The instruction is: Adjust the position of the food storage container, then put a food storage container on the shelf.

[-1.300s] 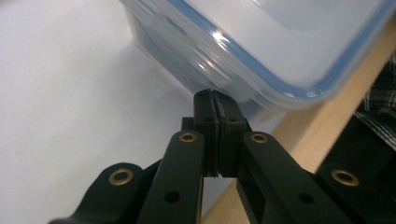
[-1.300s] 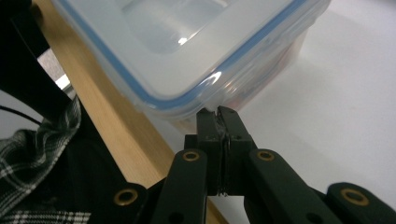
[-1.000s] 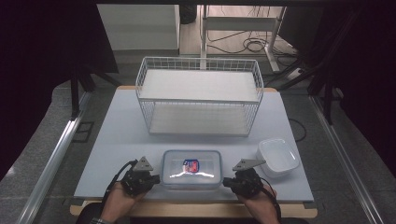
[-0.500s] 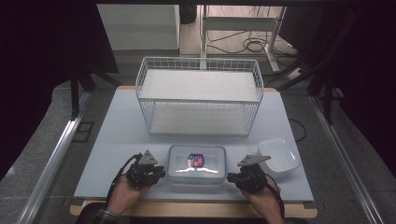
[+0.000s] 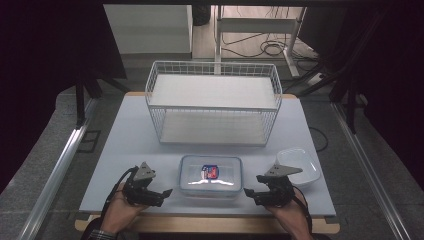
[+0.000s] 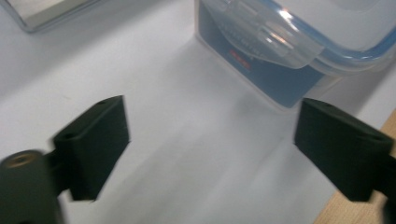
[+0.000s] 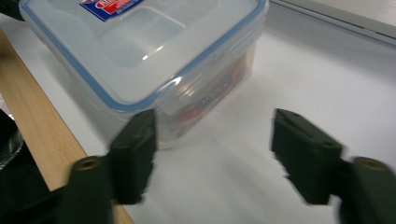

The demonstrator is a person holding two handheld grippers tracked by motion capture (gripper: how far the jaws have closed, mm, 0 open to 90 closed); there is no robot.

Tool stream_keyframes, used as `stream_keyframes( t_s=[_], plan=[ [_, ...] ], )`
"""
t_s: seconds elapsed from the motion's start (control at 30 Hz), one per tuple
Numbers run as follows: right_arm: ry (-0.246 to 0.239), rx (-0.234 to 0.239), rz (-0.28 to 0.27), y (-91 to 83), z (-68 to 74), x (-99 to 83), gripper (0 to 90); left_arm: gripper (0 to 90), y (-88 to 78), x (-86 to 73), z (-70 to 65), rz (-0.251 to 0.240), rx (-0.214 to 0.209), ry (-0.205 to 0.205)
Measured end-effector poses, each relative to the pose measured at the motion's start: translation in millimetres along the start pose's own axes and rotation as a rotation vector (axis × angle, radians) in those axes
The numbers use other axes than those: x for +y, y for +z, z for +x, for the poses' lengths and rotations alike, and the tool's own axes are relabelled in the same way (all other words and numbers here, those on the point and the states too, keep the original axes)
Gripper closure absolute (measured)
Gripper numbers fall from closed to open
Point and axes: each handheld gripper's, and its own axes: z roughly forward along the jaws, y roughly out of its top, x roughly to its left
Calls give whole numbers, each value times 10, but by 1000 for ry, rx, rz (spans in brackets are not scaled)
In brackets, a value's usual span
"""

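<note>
Two hands come in at the near edge of the worktop (image 5: pixel 125 145), and each one holds a hand-held gripper. The left hand-held gripper (image 5: pixel 167 192) sits just left of the clear plastic box (image 5: pixel 211 175). Its jaws have just been opening and now stand wide apart with nothing between them. In the left gripper view, the left hand-held gripper (image 6: pixel 212 151) points at bare white worktop, and the box (image 6: pixel 299 51) with its blue-edged lid is a little ahead.

The right hand-held gripper (image 5: pixel 251 190) sits just right of the box. Its jaws have just been opening too, and they are apart and hold nothing. In the right gripper view, the right hand-held gripper (image 7: pixel 212 156) has one jaw in front of a corner of the box (image 7: pixel 144 60); I cannot tell if it touches.

The box lies flat near the front edge of the worktop, between the two grippers, with its lid on. A red and blue label shows on top.

A little farther to the right is a white dish (image 5: pixel 300 165).

Farthest back stands a white wire basket (image 5: pixel 212 102).
</note>
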Motion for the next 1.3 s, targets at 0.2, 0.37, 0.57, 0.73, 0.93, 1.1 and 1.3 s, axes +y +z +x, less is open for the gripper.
stream_keyframes(
  t_s=[0.2,0.37,0.57,0.73,0.93,1.1,1.3],
  plan=[
    [10,12,-7,11,-20,-11,173,22,18,-22,-1,2,9,22],
    [21,8,-17,-6,-39,-14,142,19,12,-33,19,-16,10,19],
    [15,0,-22,-23,-36,-9,112,20,10,-39,36,-43,5,37],
    [21,-14,-39,-48,-43,5,84,26,9,-39,47,-38,14,43],
    [31,-19,-65,-94,-55,39,43,32,-16,16,54,-21,5,0],
    [46,9,-63,-96,-21,91,19,20,-49,84,40,-34,4,-13],
    [60,34,-40,-57,32,219,27,14,-57,212,49,-63,-78,-37]
  ],
)
